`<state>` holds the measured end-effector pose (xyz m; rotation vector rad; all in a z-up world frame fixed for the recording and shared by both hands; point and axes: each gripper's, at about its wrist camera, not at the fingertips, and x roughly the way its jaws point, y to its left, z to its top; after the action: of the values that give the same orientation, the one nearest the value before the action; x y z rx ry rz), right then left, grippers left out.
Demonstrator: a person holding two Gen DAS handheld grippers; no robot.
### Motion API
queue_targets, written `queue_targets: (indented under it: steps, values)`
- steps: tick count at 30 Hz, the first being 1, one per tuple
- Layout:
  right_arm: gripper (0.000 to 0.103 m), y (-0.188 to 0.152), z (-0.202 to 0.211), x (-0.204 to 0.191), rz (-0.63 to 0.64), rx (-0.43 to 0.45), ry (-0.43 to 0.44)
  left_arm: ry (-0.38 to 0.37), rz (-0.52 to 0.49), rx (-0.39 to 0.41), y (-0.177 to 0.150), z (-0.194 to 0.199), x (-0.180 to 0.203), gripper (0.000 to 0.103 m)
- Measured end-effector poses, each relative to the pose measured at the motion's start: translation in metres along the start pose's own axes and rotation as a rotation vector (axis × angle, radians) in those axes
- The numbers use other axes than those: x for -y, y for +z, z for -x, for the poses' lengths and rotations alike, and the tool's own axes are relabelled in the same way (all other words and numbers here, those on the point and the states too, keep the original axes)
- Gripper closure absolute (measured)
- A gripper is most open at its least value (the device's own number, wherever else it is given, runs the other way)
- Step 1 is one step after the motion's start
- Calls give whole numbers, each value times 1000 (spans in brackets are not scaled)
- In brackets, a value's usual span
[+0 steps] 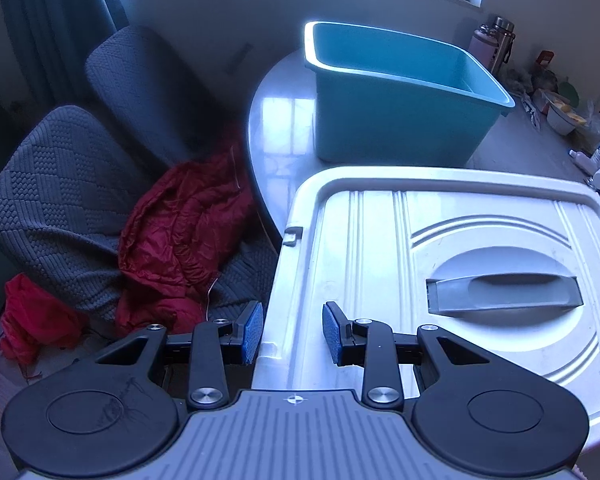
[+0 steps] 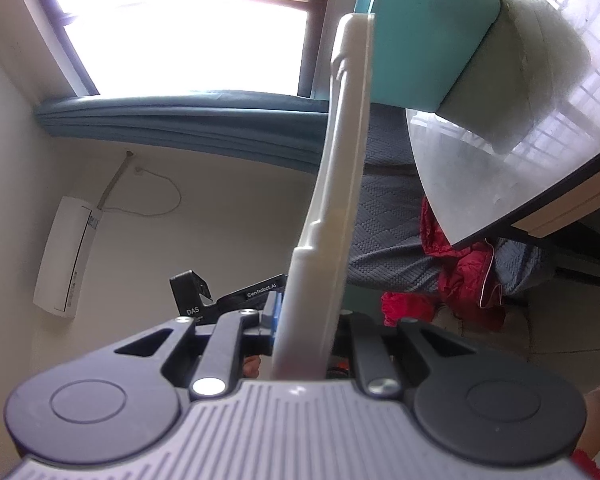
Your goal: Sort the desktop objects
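Here, teal bin (image 1: 396,92) visibly empty, right hand-held gripper (image 2: 306,316) clenching white lid (image 2: 340,184), left hand-held gripper (image 1: 293,332) released.

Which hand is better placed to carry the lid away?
Probably the right: the right gripper is shut on the lid edge. The left gripper stands open, holding nothing.

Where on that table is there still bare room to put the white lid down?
The table is bare left of the blue tub, out to its rounded edge, and in a thin strip between tub and white lid. The far right side is crowded with bottles, a bowl and small clutter.
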<state>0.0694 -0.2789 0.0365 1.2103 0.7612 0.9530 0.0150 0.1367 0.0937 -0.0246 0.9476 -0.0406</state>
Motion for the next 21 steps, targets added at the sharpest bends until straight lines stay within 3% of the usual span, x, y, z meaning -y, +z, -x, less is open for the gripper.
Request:
queue_targets:
  steps: [21]
  values:
    - [87,2,5,1,-5,5,36,1,-30,-2,2,0,20,69]
